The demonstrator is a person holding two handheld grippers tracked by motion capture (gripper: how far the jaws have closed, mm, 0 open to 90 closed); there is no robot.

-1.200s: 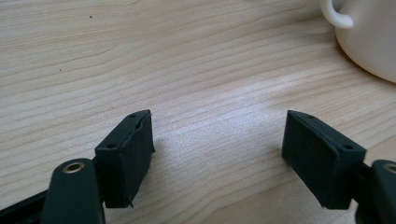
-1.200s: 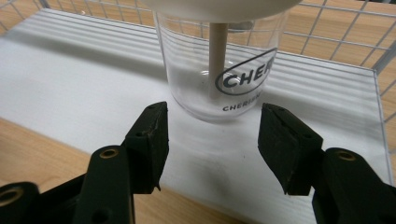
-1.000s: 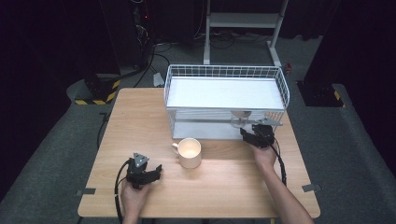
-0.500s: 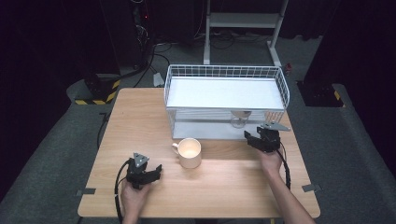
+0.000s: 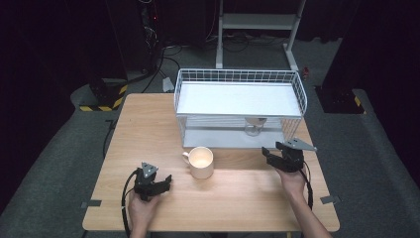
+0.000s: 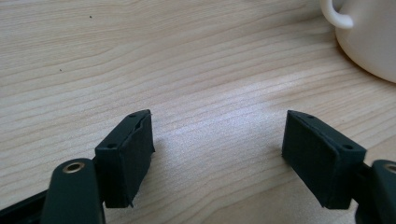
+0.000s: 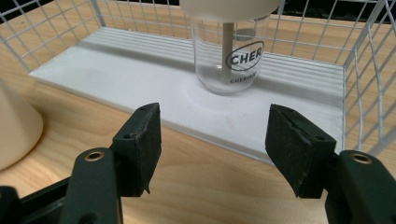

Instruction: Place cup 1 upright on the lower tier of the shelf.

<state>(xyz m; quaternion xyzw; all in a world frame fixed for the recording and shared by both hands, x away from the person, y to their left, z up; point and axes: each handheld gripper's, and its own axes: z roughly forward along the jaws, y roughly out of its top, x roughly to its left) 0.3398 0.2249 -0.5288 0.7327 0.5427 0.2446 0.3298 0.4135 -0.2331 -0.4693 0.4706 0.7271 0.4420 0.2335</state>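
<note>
1. The right tool (image 5: pixel 270 154) rests at the open front of the white two-tier wire rack (image 5: pixel 302 94), jaws spread, nothing between them.
2. In the right gripper view that tool (image 7: pixel 212 126) points at the clear printed glass tumbler (image 7: pixel 229 51), which stands upright on the rack's white lower shelf (image 7: pixel 116 60), apart from the jaws. From above, the tumbler (image 5: pixel 254 126) sits right of the shelf's middle.
3. The left tool (image 5: pixel 163 184) lies on the light wooden desk (image 5: pixel 148 129), jaws spread and empty; the cream ceramic mug (image 5: pixel 200 162) stands just beside it, untouched.
4. Judgement: the step in hand is the approach to the tumbler.
5. The next move calls for a level advance under the upper tier, jaws either side of the glass, then a gentle close.
</note>
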